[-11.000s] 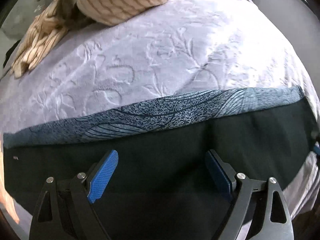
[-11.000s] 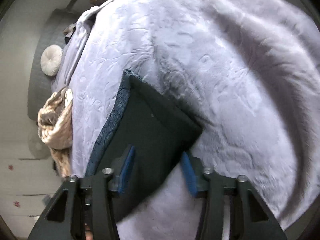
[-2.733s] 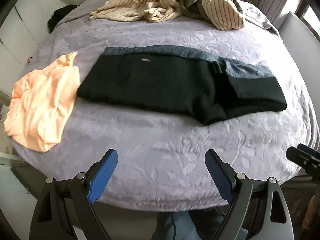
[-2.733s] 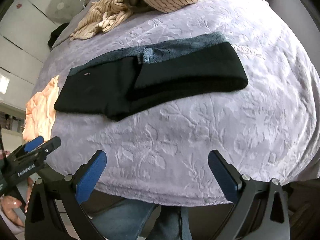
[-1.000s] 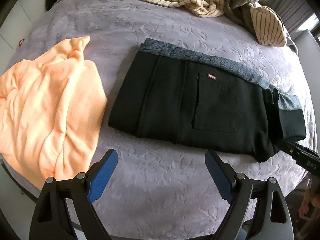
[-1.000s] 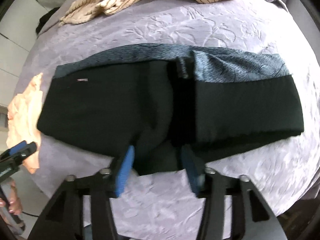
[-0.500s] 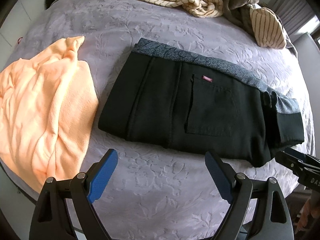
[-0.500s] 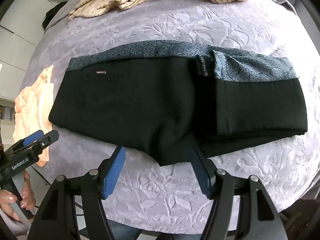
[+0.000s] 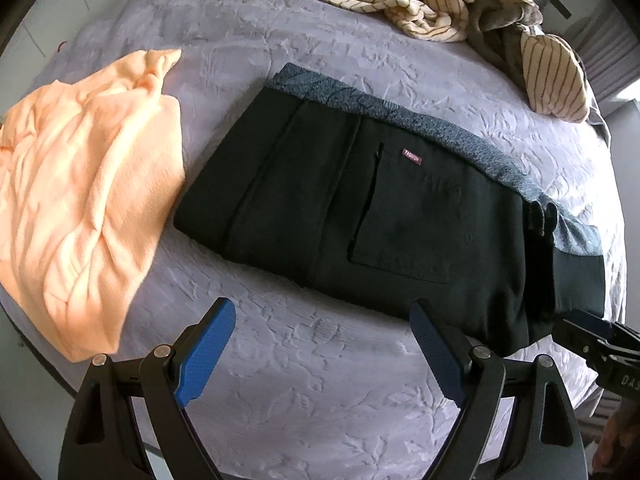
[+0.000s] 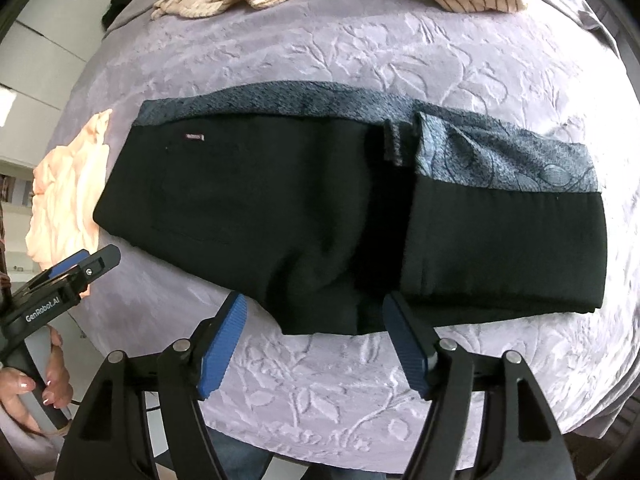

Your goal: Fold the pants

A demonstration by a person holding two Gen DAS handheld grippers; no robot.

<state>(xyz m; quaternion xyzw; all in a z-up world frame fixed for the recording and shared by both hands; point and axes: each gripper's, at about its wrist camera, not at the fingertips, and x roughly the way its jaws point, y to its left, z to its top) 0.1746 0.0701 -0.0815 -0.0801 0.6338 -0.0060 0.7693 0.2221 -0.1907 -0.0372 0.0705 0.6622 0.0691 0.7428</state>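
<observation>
The black pants (image 9: 360, 208) with a blue-grey patterned strip lie folded flat on the lilac bedspread (image 9: 320, 380). One end is doubled over at the right (image 10: 500, 240). My left gripper (image 9: 320, 312) hovers open over bare bedspread just in front of the pants' near edge, with nothing between its blue pads. My right gripper (image 10: 314, 304) hangs over the near edge at the pants' (image 10: 260, 208) middle. Its jaws are opening; the hem lies between the tips and the pads do not touch it. Each gripper shows in the other's view: right gripper (image 9: 580, 332), left gripper (image 10: 100, 256).
A crumpled orange garment (image 9: 80, 200) lies left of the pants, almost touching them. Striped beige clothes (image 9: 440, 4) are heaped at the bed's far side. A hand (image 10: 36, 384) holds the left gripper's handle. The bed's near edge runs just below both grippers.
The right gripper's jaws have spread wider and drawn back from the pants' near edge. The left view has rolled a little; the pants lie as before.
</observation>
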